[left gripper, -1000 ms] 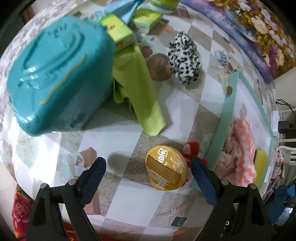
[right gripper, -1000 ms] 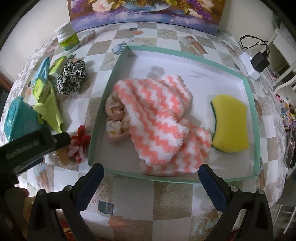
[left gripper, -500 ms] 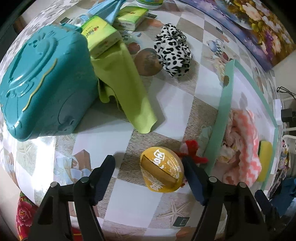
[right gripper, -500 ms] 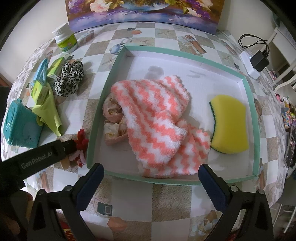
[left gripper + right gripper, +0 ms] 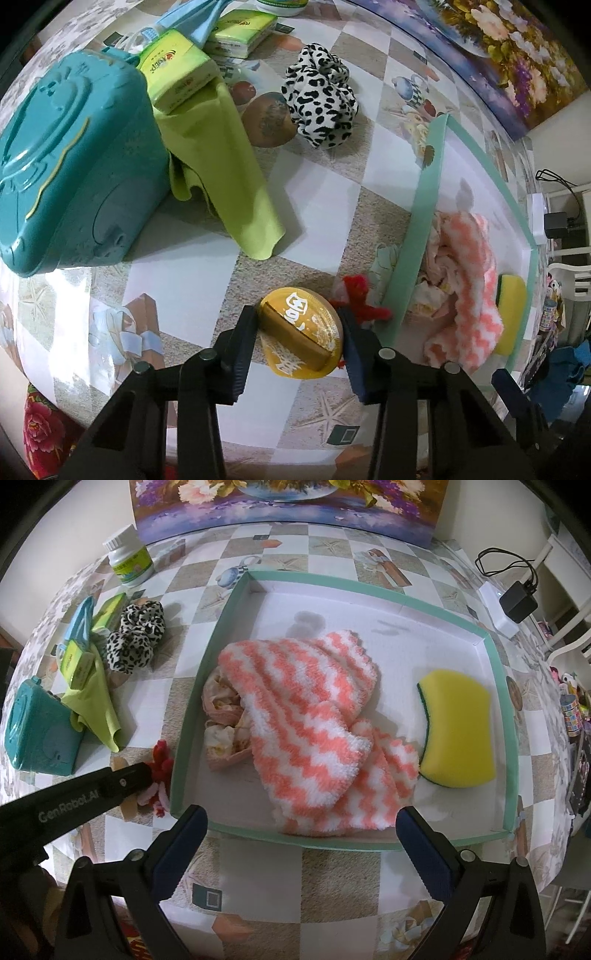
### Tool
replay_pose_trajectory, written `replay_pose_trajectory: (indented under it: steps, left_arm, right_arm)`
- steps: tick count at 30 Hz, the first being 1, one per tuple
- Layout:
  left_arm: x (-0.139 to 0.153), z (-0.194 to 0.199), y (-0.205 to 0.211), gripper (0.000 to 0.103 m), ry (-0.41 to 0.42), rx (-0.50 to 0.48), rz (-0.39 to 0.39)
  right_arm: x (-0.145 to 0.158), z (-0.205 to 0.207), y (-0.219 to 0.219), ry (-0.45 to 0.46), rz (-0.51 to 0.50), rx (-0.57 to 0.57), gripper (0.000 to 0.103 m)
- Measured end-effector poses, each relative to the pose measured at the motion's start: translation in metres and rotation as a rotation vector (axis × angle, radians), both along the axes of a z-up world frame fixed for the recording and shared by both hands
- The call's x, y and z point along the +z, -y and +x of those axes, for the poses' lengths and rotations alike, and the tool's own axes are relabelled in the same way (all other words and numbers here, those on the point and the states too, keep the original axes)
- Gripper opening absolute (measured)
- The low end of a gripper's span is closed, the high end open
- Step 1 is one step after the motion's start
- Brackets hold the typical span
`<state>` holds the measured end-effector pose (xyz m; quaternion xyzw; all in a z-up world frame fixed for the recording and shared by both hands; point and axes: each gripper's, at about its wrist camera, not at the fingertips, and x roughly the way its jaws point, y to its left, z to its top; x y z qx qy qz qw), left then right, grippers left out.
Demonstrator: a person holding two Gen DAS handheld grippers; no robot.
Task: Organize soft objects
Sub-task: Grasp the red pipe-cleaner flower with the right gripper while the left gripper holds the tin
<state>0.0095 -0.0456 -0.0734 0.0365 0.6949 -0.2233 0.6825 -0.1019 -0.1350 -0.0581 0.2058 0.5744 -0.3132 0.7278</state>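
Closing around a round yellow object with white lettering (image 5: 301,334), the left tool (image 5: 299,338) is seen near the counter's front edge; the object sits between its jaws, and both pads appear to meet its sides. A red fuzzy toy (image 5: 356,295) lies just beyond, against the outer wall of a shallow mint-green cardboard tray (image 5: 504,709). The right tool (image 5: 301,836) is held released above the tray's near wall, nothing between its jaws. Inside the tray, a coral-and-white zigzag fleece cloth (image 5: 306,723) is heaped over a pale pink fabric bundle (image 5: 218,705), with a yellow sponge (image 5: 458,734) apart on the right. Farther toward the counter's left edge lie a lime-green cloth (image 5: 229,177), a teal plastic case (image 5: 70,166) and a leopard-print scrunchie (image 5: 321,99).
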Motion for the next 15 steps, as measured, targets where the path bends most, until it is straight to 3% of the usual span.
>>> replay_pose_trajectory:
  steps: [15]
  left_arm:
    - [0.008,0.011,-0.031,0.044,-0.022,0.046,-0.06]
  right_arm:
    - [0.005,0.006,-0.005,0.041,-0.015,0.036,0.103]
